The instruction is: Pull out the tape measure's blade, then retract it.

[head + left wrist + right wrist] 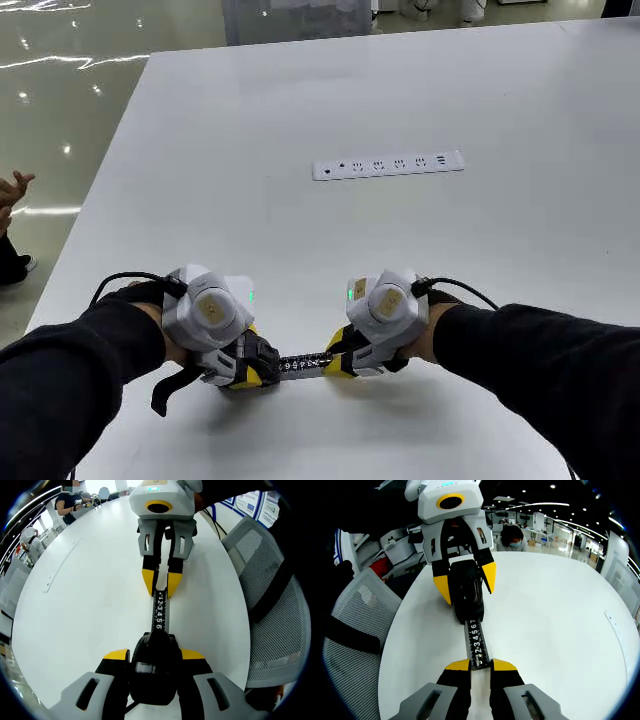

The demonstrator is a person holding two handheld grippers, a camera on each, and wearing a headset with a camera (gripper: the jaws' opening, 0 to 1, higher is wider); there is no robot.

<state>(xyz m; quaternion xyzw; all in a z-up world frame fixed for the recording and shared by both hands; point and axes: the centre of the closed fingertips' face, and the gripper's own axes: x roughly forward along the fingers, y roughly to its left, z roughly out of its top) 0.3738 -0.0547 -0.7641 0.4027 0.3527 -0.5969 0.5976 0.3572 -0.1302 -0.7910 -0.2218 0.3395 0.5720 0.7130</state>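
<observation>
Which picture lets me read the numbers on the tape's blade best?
The right gripper view: the blade runs up the middle, numbers 1 to 7 large and sharp. The left gripper view shows them too, up to 6. The head view shows a tiny strip, numbers unreadable.

Black tape measure (152,677) clamped in left claw (155,655), blade (159,614) out, right claw (161,586) pinching its tip

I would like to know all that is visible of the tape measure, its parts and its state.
The tape measure has a black case, seemingly plastic, clamped between the yellow tips of the left tool. Its blade, dark with white numbers, is pulled out a short way, straight, over the white table. The right tool pinches the blade's end.
</observation>
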